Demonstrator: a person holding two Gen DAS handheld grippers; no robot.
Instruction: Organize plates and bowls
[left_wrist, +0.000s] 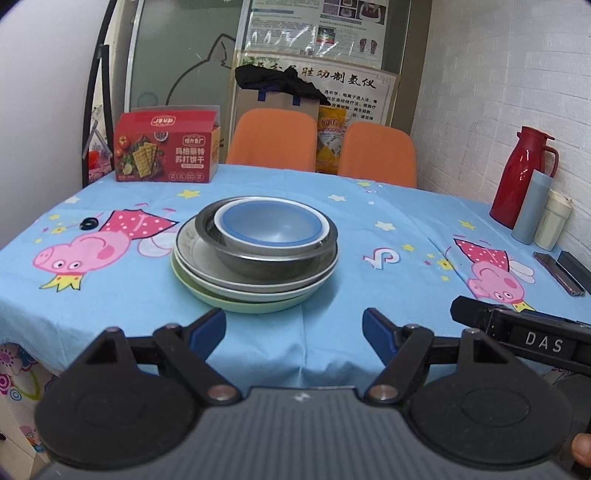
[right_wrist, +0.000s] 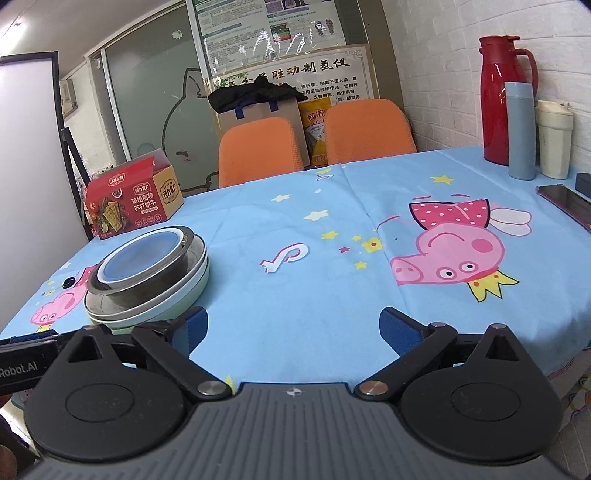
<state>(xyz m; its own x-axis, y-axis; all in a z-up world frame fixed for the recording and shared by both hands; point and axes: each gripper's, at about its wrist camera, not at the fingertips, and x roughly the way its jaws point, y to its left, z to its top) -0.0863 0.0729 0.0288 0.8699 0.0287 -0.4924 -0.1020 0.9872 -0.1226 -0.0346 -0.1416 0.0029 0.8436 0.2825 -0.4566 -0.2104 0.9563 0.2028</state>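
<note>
A stack stands on the blue cartoon tablecloth: a blue-and-white bowl (left_wrist: 271, 227) sits inside a steel bowl (left_wrist: 258, 260), on a white plate (left_wrist: 201, 264) over a pale green plate (left_wrist: 251, 304). The same stack shows at the left of the right wrist view, with the blue bowl (right_wrist: 138, 254) on top and the green plate (right_wrist: 166, 314) at the bottom. My left gripper (left_wrist: 294, 330) is open and empty just in front of the stack. My right gripper (right_wrist: 293, 328) is open and empty, with its left finger close to the stack's right side.
A red cracker box (left_wrist: 166, 147) stands at the far left. A red thermos (left_wrist: 522, 177), a blue bottle (left_wrist: 530, 206) and a cream cup (left_wrist: 552, 219) stand by the right wall, with a phone (right_wrist: 565, 201) nearby. Two orange chairs (left_wrist: 271, 140) are behind the table. A small black ring (left_wrist: 89, 223) lies left of the stack.
</note>
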